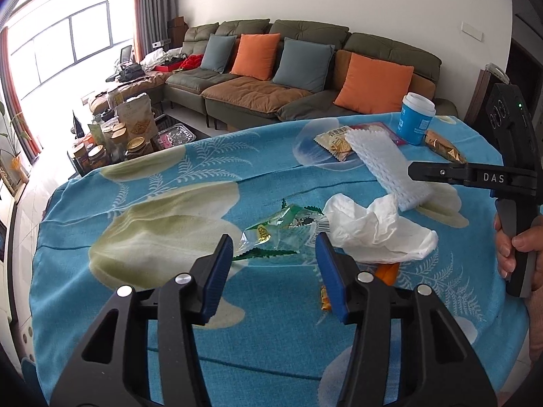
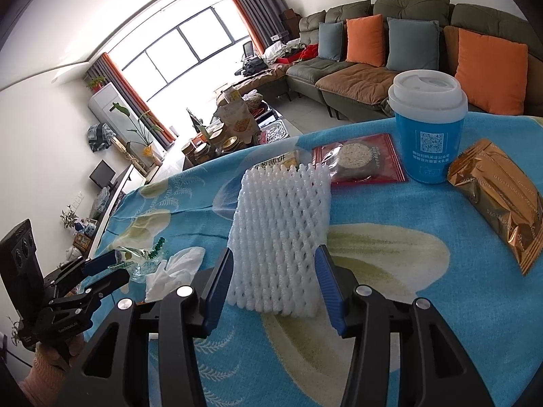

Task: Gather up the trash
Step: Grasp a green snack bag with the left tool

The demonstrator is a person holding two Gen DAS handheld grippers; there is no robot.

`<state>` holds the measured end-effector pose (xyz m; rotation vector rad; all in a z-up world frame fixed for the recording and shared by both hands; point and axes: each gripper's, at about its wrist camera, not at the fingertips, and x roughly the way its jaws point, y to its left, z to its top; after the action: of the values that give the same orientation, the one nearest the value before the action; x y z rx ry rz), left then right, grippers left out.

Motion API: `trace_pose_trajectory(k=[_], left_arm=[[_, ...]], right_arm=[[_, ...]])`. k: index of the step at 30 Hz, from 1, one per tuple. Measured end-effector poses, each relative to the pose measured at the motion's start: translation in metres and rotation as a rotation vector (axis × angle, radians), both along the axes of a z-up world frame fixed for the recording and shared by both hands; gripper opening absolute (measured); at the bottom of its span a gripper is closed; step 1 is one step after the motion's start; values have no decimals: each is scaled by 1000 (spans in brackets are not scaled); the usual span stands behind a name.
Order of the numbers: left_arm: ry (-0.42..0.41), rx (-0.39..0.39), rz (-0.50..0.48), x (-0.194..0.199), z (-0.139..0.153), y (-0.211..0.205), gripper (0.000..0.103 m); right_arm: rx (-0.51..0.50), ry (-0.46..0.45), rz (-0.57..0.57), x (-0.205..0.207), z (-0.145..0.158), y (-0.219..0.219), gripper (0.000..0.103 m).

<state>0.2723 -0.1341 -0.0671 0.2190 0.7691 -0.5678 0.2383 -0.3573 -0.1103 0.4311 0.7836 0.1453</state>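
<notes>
The left gripper [image 1: 274, 247] stood with its jaws partly open over the blue flowered tablecloth [image 1: 142, 183], its blue pads [image 1: 217, 274] to either side of a clear green-edged wrapper [image 1: 271, 234] that lay flat on the cloth; the pads did not press on it, and nothing was held. That wrapper's long axis ran roughly across the view, one end tucked against a crumpled white tissue [image 1: 376, 227] just to its right. An orange scrap [image 1: 387, 273] showed beside the right-hand pad, partly hidden.

The right gripper [image 2: 274, 254] was likewise partly open, with the near end of a white foam net sleeve [image 2: 280, 234] lying between its pads [image 2: 327, 288]. Whether the pads touched the foam could not be told, and it still lay on the cloth. The sleeve's long axis ran away from the gripper, its far end pointing toward a red snack packet [image 2: 359, 161], which it touched.

Further out, a blue cup with a white lid [image 2: 429, 125] stood upright beyond the red packet, and a gold wrapper [image 2: 499, 200] lay to its right, its long axis slanting from the cup toward the table's near edge. A green sofa with orange and blue cushions [image 1: 305, 68] stood beyond the table.
</notes>
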Motion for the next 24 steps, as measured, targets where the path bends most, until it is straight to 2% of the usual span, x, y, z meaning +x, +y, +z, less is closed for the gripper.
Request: trace_pose_trajectory(k=[4,8,10,12,15,20,24], left_arm=[[23,1,-1,4,-7,1,30],[33,-3,3,4,-10,4,21],[37,-1,5,2,-10,5,10],[36,4,14,1,-10,5,9],[39,-3,22,1,-9,8,8],[35,-30,36,-3,-4,17,8],[32,-41,49,-9,-1,24,8]], right_arm=[[10,8,-8,2,-2,-2,48],[3,12,-6,1,-3,-3,47],[-4,16,-7,1,-4,-2,39],[-13,21,-9,1,-4,-1,32],[-10,22,-12,-1,-4,-1,30],[-3,13,-9,-3,-3,-2,19],[0,6,-10,-5,-1,-3,20]])
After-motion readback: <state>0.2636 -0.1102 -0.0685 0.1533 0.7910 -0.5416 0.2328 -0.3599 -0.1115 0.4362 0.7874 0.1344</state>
